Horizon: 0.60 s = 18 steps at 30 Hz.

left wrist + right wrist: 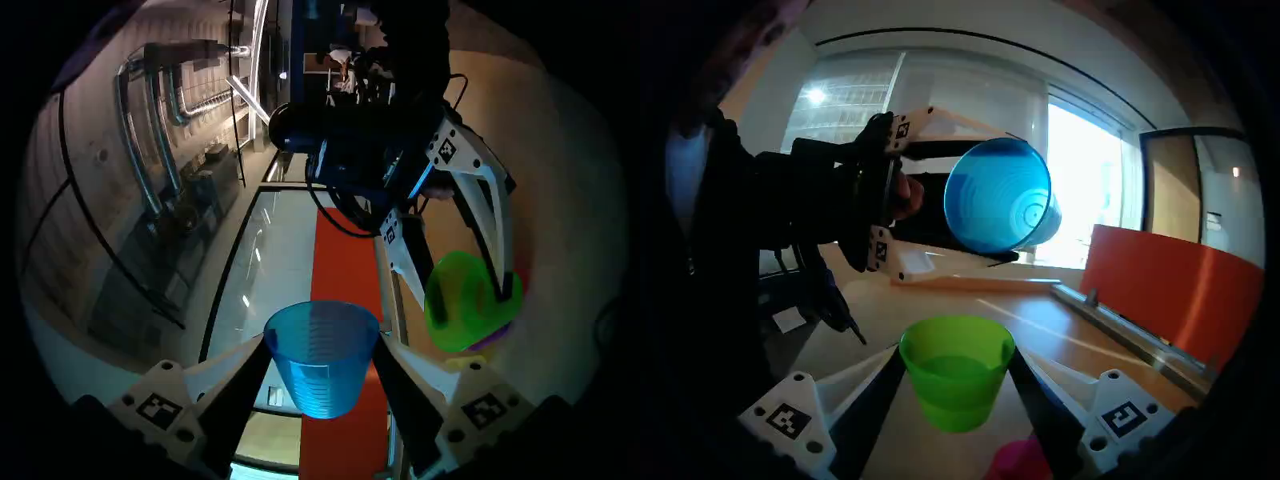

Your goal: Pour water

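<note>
A translucent blue cup [322,364] sits between the fingers of my left gripper [322,352], which is shut on it. In the right gripper view that blue cup [1000,196] hangs above and behind the green cup, tipped on its side with its mouth toward me, clamped by the left gripper [1016,206]. A green cup [958,372] stands upright in my right gripper [958,360], shut on it, with a darker band inside that may be water. In the left gripper view the green cup [464,300] is at the right, in the right gripper [464,294].
A wooden table [1056,320] lies below, with an orange divider [1168,288] and a metal rail [1136,336] along its far side. A pink object [1016,464] peeks in under the green cup. A hand [908,196] holds the left gripper. Bright windows stand behind.
</note>
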Available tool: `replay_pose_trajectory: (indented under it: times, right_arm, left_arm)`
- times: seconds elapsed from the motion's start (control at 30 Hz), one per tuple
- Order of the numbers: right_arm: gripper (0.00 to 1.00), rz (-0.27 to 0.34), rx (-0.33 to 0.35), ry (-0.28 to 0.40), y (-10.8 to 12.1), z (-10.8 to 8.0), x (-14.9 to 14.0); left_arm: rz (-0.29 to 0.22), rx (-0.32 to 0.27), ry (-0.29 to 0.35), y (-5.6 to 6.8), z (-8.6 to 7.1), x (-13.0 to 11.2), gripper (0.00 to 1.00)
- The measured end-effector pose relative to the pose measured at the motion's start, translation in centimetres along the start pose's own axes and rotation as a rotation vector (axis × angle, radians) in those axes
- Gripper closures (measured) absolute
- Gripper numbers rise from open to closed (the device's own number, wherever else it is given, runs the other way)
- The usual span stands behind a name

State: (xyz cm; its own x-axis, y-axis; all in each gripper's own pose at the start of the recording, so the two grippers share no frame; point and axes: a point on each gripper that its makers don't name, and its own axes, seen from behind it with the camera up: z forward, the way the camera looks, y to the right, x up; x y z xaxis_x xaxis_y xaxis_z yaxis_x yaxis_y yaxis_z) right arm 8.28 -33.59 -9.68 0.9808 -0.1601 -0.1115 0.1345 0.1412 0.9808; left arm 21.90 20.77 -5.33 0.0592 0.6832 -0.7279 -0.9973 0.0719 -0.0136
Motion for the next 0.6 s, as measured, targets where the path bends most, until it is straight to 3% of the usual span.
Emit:
replay_pose_trajectory:
  times: [0.6]
  right_arm:
    - [0.10, 0.006, -0.011, 0.010, 0.16, -0.04, 0.13]
  left_arm:
    - [-0.159, 0.008, -0.014, -0.04, -0.37, -0.71, 0.15]
